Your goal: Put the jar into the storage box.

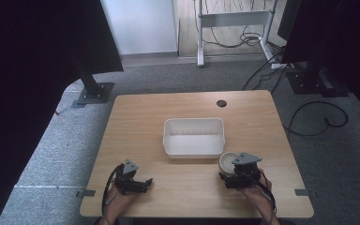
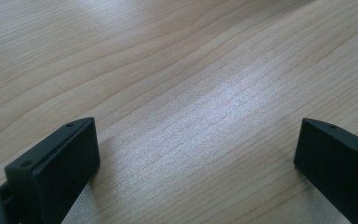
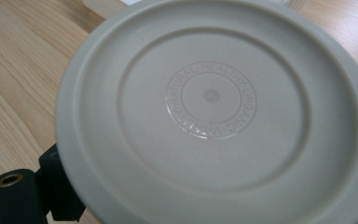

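Cream round plastic lid (image 3: 214, 112) embossed "NATURAL HEALTHY ORGANIC", pinched by right gripper (image 1: 238, 174), white rectangular tub (image 1: 194, 137) at its eleven o'clock, left gripper (image 1: 138, 183) spread over grained wood table (image 1: 187, 108)

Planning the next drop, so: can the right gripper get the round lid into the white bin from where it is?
Probably yes. The right gripper holds the round lid just beside the white bin, whose top is open, with nothing between them.

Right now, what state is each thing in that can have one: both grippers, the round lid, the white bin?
left gripper: open, nothing between its jaws, over bare table.
right gripper: closed on the lid's near edge.
round lid: held, embossed face to the camera.
white bin: upright, empty.
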A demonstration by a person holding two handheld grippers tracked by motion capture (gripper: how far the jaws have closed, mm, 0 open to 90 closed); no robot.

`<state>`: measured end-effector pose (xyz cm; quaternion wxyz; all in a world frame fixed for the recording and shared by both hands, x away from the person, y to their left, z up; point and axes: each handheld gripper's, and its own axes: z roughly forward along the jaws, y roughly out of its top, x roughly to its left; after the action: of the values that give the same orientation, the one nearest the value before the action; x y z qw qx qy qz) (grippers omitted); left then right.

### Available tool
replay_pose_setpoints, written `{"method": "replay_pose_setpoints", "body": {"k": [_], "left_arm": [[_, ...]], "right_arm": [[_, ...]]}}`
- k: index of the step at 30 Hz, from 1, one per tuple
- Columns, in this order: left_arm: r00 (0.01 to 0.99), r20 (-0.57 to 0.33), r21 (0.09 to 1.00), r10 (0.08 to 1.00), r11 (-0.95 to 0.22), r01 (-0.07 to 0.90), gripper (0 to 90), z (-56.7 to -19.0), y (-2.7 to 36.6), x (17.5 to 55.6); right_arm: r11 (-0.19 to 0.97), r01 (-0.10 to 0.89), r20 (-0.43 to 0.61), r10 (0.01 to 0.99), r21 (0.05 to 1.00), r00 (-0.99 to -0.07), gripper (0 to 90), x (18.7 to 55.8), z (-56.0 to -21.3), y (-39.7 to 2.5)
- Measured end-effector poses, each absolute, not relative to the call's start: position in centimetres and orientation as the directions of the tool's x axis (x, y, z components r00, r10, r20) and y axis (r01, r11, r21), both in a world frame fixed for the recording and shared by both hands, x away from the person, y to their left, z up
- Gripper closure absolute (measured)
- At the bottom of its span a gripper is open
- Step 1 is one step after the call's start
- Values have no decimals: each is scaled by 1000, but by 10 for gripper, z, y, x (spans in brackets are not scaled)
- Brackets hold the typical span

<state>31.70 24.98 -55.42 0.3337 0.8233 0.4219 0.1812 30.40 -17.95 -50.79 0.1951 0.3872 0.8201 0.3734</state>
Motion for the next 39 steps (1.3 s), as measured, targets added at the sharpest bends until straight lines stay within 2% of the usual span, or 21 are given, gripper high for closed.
{"method": "replay_pose_setpoints", "body": {"k": [39], "left_arm": [[580,17,703,815,-422,573,0,-554,250,317]], "right_arm": [[456,417,-54,724,786,-688,94,336,-491,-117]]}}
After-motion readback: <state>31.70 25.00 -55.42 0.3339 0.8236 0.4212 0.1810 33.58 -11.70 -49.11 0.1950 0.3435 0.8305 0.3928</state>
